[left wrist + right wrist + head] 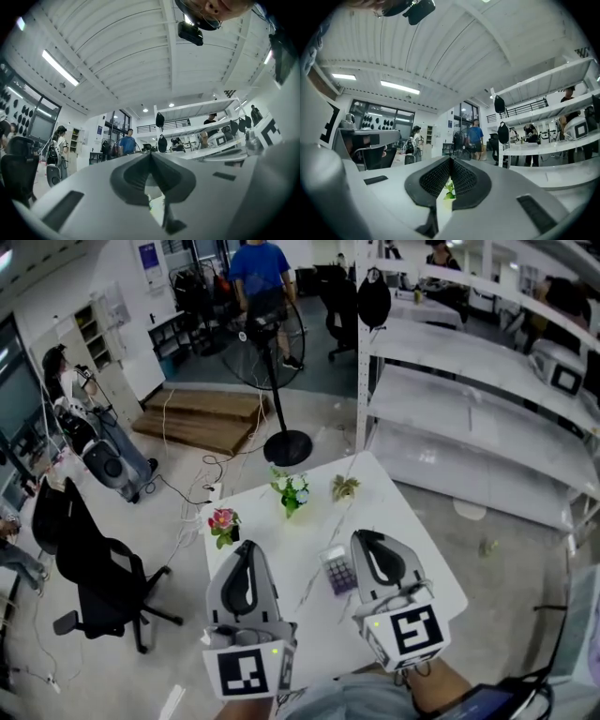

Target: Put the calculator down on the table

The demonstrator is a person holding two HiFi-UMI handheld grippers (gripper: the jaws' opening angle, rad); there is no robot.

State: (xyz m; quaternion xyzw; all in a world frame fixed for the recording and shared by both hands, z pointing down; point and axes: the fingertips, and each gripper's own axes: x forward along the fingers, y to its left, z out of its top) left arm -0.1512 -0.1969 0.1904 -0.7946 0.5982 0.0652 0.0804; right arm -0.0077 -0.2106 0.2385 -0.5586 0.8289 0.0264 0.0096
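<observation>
Seen from the head camera, a white table (pixel 298 538) sits in the lower middle of the frame. The calculator (pixel 337 569) lies flat on it, in neither gripper's hold. Its right edge is covered by the right gripper (pixel 365 536), and its keys are too small to read.

The left gripper (pixel 250 547) is held over the table's lower left part, apart from the calculator. In each gripper's own view the dark pads are pressed together at the tips with nothing pinched between them. Both views look out level across the room, so neither shows the calculator. Only a sliver of table and a bit of green leaf show under the right gripper's pads.

Three small potted plants stand along the table's far side: a pink flower (pixel 223 522), a green plant (pixel 291 491) and a pale sprig (pixel 345 487). The person's forearms are cut off at the bottom edge.
</observation>
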